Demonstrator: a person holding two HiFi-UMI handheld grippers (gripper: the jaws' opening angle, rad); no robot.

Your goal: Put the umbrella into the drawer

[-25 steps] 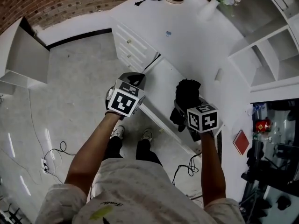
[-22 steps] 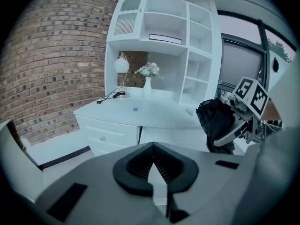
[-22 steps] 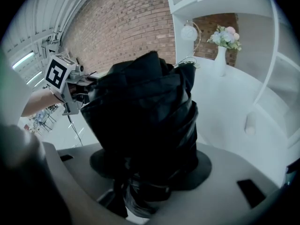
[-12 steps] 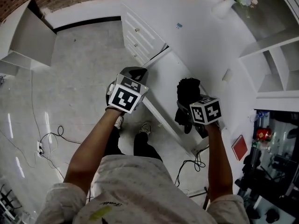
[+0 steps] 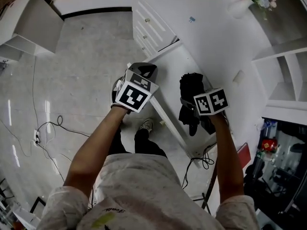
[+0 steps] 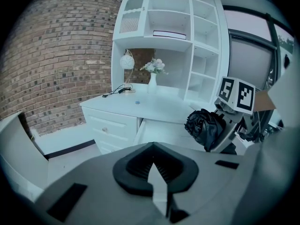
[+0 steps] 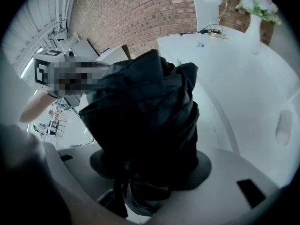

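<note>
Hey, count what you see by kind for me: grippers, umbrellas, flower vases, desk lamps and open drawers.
grippers: 2, the left gripper and the right gripper
umbrella: 1
flower vase: 1
desk lamp: 1
open drawer: 1
Total: 6

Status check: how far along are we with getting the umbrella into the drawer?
Done: the drawer stands pulled open, and the folded black umbrella is off any surface. In hand: the right tongs are shut on the umbrella, holding it over the open drawer; the left tongs are shut and empty. Left: lower the umbrella in and let go; it isn't inside yet.
</note>
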